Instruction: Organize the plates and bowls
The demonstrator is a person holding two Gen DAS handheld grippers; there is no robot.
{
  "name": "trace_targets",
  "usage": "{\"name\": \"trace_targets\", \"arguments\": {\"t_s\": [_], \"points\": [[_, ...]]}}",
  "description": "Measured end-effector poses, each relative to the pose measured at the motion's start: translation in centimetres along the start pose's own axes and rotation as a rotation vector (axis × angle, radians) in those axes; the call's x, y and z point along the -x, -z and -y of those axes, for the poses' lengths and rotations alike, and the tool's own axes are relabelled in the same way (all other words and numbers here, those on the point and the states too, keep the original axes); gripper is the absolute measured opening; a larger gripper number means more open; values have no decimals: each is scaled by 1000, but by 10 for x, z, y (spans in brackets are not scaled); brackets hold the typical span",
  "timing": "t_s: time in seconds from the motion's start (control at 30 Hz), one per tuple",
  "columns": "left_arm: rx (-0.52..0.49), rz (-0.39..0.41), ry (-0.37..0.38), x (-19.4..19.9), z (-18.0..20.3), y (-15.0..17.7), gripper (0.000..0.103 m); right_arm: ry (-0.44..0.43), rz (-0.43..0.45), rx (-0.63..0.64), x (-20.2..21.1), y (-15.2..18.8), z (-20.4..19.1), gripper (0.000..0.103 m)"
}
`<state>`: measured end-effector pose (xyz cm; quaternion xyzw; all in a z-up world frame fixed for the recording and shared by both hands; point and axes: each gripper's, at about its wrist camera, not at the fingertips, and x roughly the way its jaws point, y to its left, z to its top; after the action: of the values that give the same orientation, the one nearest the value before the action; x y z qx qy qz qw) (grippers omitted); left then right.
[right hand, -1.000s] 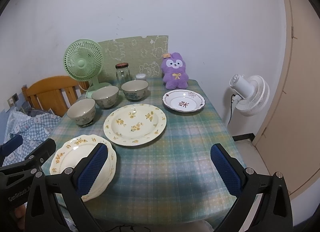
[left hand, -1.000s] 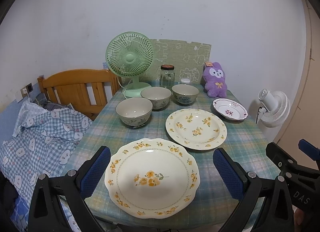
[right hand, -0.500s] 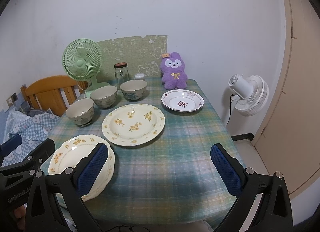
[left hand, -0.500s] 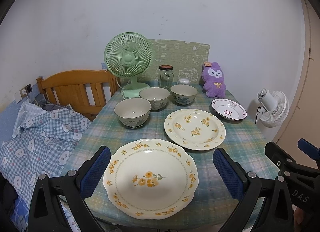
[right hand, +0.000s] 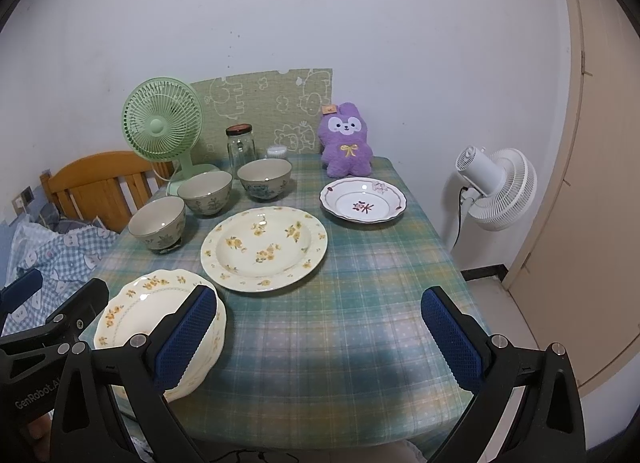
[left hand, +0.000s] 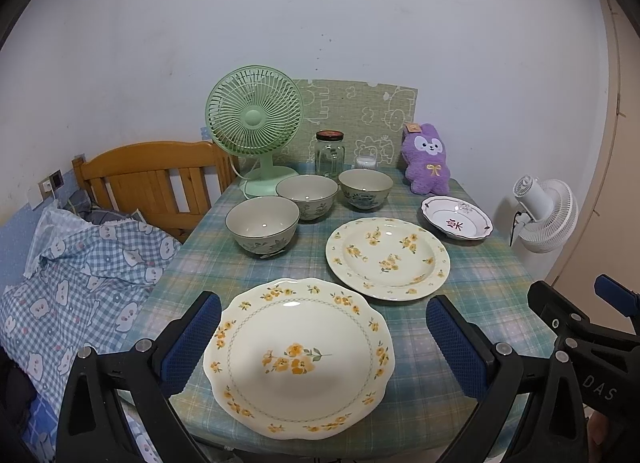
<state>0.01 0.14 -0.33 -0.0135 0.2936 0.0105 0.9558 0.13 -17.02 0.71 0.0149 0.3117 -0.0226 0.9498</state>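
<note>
Left wrist view looks down at a table with a green checked cloth [left hand: 472, 303]. Three plates and three bowls sit on it, all right side up with the open side facing the ceiling. All six are round, so none has a long side.

The scalloped plate with yellow flowers [left hand: 298, 357] lies at the near edge of the tabletop, toward the near left corner. The left gripper [left hand: 320, 343] hovers over it, blue pads wide apart, one on each side of the plate, holding nothing. The big round flower plate [left hand: 387, 257] lies in the middle of the tabletop. The small white plate with a red flower [left hand: 456, 217] lies by the right edge, in front of the purple plush bunny [left hand: 427, 159].

The three bowls stand in a slanted row from the left edge toward the far edge: first bowl [left hand: 262, 227], second bowl [left hand: 307, 197], third bowl [left hand: 365, 188]. Each is just beside the next.

Along the far edge stand one green desk fan [left hand: 255, 123] and one glass jar [left hand: 329, 153].

Right wrist view shows the right gripper [right hand: 316, 337] over the bare cloth near the near right corner, pads wide apart, empty. One white fan [right hand: 500, 189] stands on the floor past the right edge.
</note>
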Motion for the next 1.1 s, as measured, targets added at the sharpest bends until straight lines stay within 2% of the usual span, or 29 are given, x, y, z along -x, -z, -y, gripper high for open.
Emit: {"name": "trace_targets", "arguments": {"t_s": [0.93, 1.1], "points": [[0, -1, -2, 0, -2, -2, 102, -7, -10, 6, -9, -2, 0, 103], [-8, -15, -12, -3, -3, -7, 101, -17, -24, 8, -12, -4, -2, 100]]}}
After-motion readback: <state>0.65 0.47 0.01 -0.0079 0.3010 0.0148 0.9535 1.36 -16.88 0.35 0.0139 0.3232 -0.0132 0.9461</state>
